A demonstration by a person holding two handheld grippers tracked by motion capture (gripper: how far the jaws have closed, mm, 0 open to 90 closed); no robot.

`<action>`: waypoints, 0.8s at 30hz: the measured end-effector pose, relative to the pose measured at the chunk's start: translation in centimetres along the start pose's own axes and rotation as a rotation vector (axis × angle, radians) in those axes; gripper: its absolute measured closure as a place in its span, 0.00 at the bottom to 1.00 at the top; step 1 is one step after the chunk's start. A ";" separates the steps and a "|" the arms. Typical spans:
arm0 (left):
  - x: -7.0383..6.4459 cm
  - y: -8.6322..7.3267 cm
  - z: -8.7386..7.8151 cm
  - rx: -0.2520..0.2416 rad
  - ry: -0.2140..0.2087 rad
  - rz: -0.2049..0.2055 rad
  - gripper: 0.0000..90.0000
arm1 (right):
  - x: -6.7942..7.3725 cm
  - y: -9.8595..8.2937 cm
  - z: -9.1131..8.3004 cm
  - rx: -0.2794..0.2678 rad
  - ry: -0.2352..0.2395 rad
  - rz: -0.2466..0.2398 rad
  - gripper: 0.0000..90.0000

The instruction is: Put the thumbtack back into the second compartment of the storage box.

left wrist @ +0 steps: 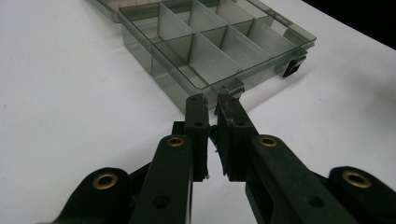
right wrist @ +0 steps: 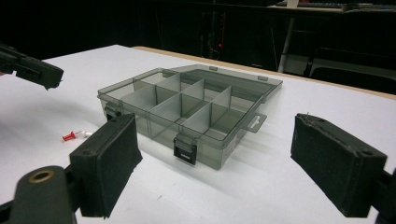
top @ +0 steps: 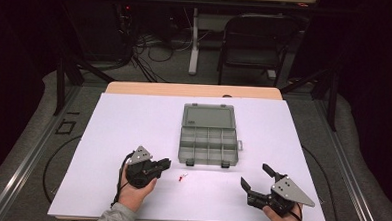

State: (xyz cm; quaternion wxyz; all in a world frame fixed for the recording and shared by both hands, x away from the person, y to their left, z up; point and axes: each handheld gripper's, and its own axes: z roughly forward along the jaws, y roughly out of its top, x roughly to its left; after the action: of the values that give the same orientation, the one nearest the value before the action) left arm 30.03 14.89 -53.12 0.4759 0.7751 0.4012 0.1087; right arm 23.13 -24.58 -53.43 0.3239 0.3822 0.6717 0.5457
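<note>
Smoke-grey clear plastic compartment box (top: 207,139) sits open mid-frame, empty. Tiny red-white pin (top: 182,178) lies below it. Left gripper (top: 165,163) nearly closed, empty; right gripper (top: 255,176) wide. Likely pre-pick: needs precise pinch.

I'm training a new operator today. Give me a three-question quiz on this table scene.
1. True or false: the organizer box has its lid open.
2. Which gripper has its jaws spread wide: A) left gripper B) right gripper?
3. Fill in: the small red and white piece lies on the table between the left gripper and the ____.

Key: 1 true; 2 B; 3 right gripper.
</note>
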 end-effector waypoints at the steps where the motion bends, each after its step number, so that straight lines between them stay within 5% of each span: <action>1: 0.0 0.1 -0.1 -0.008 0.000 -0.006 0.92 | 0.0 0.0 0.0 0.002 0.000 0.002 0.16; 10: -0.3 2.2 -0.4 -0.034 -0.012 0.016 0.92 | 0.0 -0.1 0.1 0.011 -0.007 0.001 0.16; 24: -0.5 8.1 3.2 -0.031 -0.039 0.003 0.92 | -0.1 -0.1 0.0 0.007 -0.010 0.005 0.16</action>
State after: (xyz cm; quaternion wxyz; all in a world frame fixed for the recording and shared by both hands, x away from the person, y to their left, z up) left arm 35.68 10.64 -48.04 0.4954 0.7702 0.3889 0.1007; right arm 23.21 -24.69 -53.52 0.3247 0.3879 0.6709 0.5423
